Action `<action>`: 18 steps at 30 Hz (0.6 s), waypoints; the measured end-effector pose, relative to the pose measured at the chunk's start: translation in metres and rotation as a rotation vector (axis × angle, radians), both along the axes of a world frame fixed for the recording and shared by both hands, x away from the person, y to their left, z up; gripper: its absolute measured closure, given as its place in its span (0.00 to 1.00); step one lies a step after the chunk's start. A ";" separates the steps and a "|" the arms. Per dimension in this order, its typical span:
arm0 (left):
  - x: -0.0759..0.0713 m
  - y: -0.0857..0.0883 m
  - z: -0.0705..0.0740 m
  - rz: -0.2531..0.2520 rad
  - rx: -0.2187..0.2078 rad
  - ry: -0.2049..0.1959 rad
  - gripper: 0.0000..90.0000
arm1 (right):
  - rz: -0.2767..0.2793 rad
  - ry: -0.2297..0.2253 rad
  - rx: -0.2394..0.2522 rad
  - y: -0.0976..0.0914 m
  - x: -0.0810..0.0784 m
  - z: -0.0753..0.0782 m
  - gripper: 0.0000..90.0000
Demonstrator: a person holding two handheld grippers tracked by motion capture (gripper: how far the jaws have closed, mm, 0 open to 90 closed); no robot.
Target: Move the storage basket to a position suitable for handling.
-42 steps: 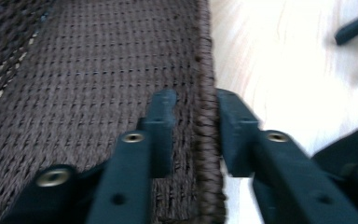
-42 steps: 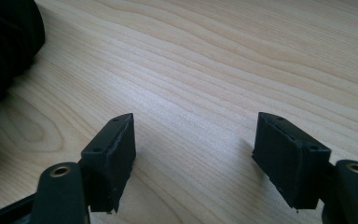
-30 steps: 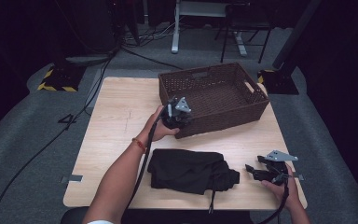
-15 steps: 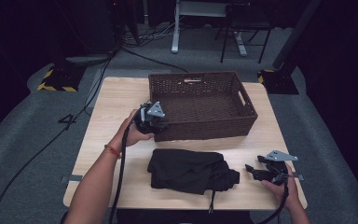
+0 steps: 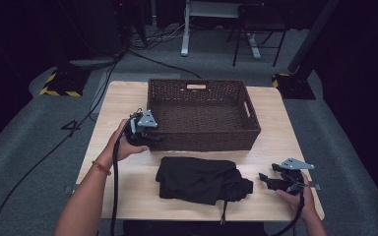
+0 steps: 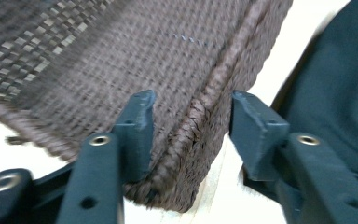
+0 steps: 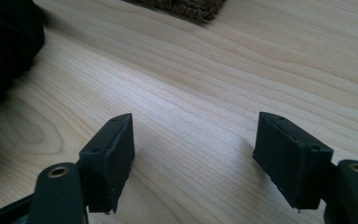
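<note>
The left gripper [image 6: 189,114] has its jaws partly apart and straddling the near left corner of the basket [image 6: 121,51]: one jaw sits against the woven wall on the inside of the braided corner, the other stands just outside it with a gap of light wood showing between them. I cannot tell whether the jaws are pressing the wicker or merely around it. From the high view, the left gripper [image 5: 145,132] is held by the left hand [image 5: 120,145] at that same front left corner, its cable running down along the forearm.

The right gripper [image 7: 193,140] is wide open and holds nothing; bare wood lies between its jaws. In the high view the right gripper [image 5: 280,179] rests low at the near right corner of the table [image 5: 123,96], held by the right hand [image 5: 295,196], its jaws pointing left toward the black cloth [image 5: 199,179] with a strip of bare wood between.

The basket [image 5: 202,115] is brown wicker, rectangular, with handle cutouts in its far and right walls, and appears empty. It sits across the middle of the table, leaving open wood on its left, right and far sides. The black cloth lies bunched just in front of the basket's near wall, close to the table's near edge.
</note>
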State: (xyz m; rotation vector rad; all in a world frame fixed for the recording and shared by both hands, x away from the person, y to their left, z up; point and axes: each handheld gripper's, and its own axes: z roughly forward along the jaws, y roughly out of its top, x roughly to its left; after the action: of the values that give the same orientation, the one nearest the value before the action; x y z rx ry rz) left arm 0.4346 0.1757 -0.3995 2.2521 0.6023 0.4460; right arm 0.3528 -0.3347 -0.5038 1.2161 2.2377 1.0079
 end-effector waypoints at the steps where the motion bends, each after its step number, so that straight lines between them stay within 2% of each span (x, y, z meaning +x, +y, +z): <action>1: -0.011 0.006 0.007 0.028 -0.050 -0.022 0.47 | 0.000 0.000 -0.002 0.000 0.000 0.000 0.31; 2: -0.011 0.006 0.007 0.028 -0.050 -0.022 0.44 | 0.000 0.000 -0.002 0.000 0.000 0.000 0.31; 3: -0.025 0.011 0.012 0.047 -0.072 -0.050 0.42 | -0.004 0.003 -0.003 0.000 0.000 0.000 0.31; 4: -0.025 0.011 0.012 0.047 -0.072 -0.050 0.39 | -0.004 0.003 -0.003 0.000 0.000 0.000 0.31; 5: -0.041 0.015 0.012 0.052 -0.100 -0.060 0.38 | -0.011 -0.001 -0.016 0.000 0.000 0.001 0.32; 6: -0.041 0.015 0.012 0.052 -0.100 -0.060 0.38 | -0.011 -0.001 -0.016 0.000 0.000 0.001 0.32; 8: -0.058 0.018 0.008 0.053 -0.118 -0.061 0.36 | -0.013 -0.009 -0.030 0.001 0.000 0.002 0.33; 9: -0.065 0.018 0.004 0.044 -0.129 -0.046 0.36 | -0.013 -0.009 -0.035 0.002 -0.001 0.003 0.36; 10: -0.072 0.016 -0.001 0.041 -0.123 -0.034 0.35 | -0.015 0.003 -0.021 0.003 -0.001 0.006 0.38; 11: -0.084 0.011 -0.013 0.029 -0.085 -0.017 0.32 | 0.011 -0.007 0.006 0.008 -0.005 0.015 0.39; 12: -0.084 0.011 -0.013 0.029 -0.085 -0.017 0.32 | 0.023 -0.022 0.006 0.012 -0.007 0.020 0.39; 13: -0.091 0.004 -0.026 -0.002 -0.064 0.008 0.31 | 0.038 -0.035 0.007 0.017 -0.010 0.026 0.38; 14: -0.091 0.004 -0.026 -0.002 -0.064 0.008 0.32 | 0.038 -0.035 0.007 0.017 -0.010 0.026 0.38; 15: -0.095 -0.003 -0.037 -0.032 -0.061 0.033 0.34 | 0.081 -0.060 0.023 0.028 -0.014 0.037 0.37; 16: -0.095 -0.003 -0.037 -0.032 -0.061 0.033 0.34 | 0.081 -0.060 0.023 0.028 -0.014 0.037 0.37; 17: -0.095 -0.011 -0.046 -0.052 -0.045 0.053 0.35 | 0.115 -0.081 0.026 0.040 -0.018 0.047 0.37; 18: -0.095 -0.011 -0.046 -0.052 -0.045 0.053 0.38 | 0.115 -0.081 0.026 0.040 -0.018 0.047 0.37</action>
State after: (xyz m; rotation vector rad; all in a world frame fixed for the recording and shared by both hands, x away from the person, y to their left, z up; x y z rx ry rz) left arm 0.3395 0.1648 -0.4454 2.2367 0.5737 0.3449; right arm 0.3344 -0.2950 -0.4569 1.0475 2.2595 1.1124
